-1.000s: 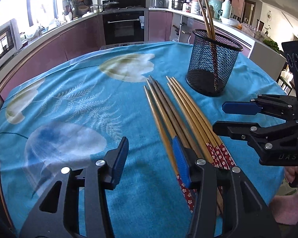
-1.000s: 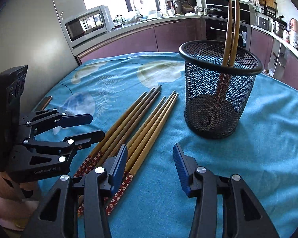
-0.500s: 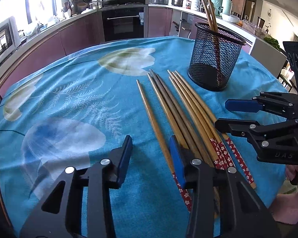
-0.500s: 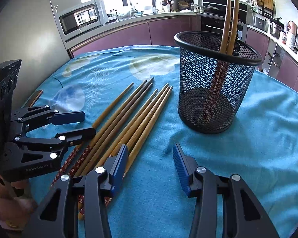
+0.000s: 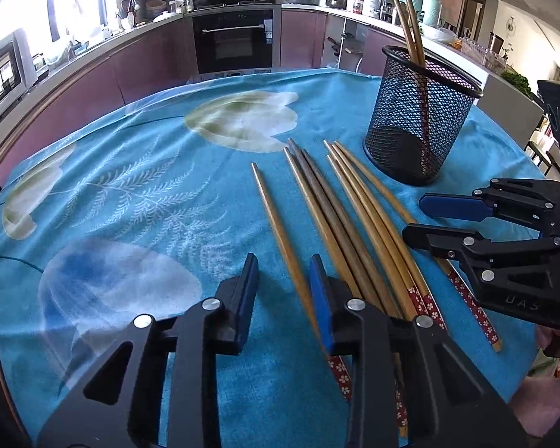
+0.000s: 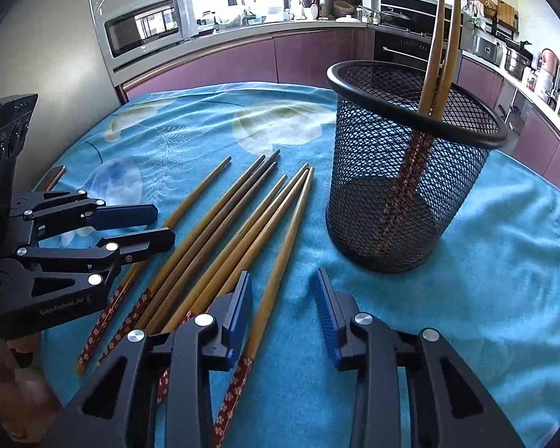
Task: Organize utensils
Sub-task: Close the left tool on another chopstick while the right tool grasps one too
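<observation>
While the tabletop lay under its soft blue cloth with pale leaf prints, your loose chopsticks fanned across it just beside the mesh cup, tips toward the cup. That cup was black wire mesh, round and upright, with two chopsticks already leaning inside. The loose ones were slim tapered wood, some pale, some darker, with red flowered ends. Your left gripper had just been closing, its blue ribbed pads straddling the outermost chopstick without pressing it yet, as far as I could judge. Your right gripper had been closing too, around the stick nearest the cup, not yet clamped. You would have done well to pinch one stick only, near its thicker patterned end, squarely.
</observation>
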Demonstrator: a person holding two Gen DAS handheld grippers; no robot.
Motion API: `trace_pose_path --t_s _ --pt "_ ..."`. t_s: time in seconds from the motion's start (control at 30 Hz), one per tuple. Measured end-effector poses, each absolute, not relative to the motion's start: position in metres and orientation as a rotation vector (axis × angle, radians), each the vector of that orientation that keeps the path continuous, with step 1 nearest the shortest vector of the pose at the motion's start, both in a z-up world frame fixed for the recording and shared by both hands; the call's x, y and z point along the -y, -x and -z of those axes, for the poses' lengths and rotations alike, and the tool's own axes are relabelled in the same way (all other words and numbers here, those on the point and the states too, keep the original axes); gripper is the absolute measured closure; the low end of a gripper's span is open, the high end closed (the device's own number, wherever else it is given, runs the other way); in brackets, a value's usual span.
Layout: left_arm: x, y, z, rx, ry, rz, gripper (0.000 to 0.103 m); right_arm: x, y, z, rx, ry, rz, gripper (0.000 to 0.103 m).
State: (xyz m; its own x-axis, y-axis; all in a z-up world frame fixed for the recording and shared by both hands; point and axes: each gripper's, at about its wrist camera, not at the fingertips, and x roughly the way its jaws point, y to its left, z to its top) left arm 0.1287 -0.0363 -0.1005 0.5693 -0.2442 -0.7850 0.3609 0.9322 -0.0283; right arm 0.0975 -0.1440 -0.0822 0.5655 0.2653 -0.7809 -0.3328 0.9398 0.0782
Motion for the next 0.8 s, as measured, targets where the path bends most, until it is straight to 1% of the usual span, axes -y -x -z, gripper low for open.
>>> trace_pose_path --t_s 0.03,0.1,0.17,0.23,0.27,0.57,0.8 --pt "0.036 -0.130 0.100 -0.899 -0.137 0.355 0.079 0.145 -0.098 0.082 -0.905 0.069 -0.350 0.081" --pt "0.036 -0.131 0.100 -0.902 -0.119 0.353 0.086 0.150 -0.099 0.083 -0.906 0.040 -0.348 0.085" --pt "0.034 -0.131 0.100 -0.901 -0.100 0.346 0.090 0.154 -0.099 0.083 -0.906 0.011 -0.348 0.093" --pt "0.033 -0.131 0.100 -0.900 -0.080 0.342 0.093 0.158 -0.099 0.083 -0.907 -0.017 -0.349 0.096" --pt "0.032 -0.130 0.100 -0.900 -0.073 0.341 0.095 0.161 -0.099 0.083 -0.906 -0.029 -0.349 0.096" --pt "0.028 -0.113 0.086 -0.860 -0.046 0.389 0.095 0.169 -0.086 0.067 -0.855 -0.074 -0.418 0.097" --pt "0.039 -0.108 0.094 -0.888 -0.091 0.430 0.095 0.155 -0.088 0.074 -0.912 -0.026 -0.483 0.097"
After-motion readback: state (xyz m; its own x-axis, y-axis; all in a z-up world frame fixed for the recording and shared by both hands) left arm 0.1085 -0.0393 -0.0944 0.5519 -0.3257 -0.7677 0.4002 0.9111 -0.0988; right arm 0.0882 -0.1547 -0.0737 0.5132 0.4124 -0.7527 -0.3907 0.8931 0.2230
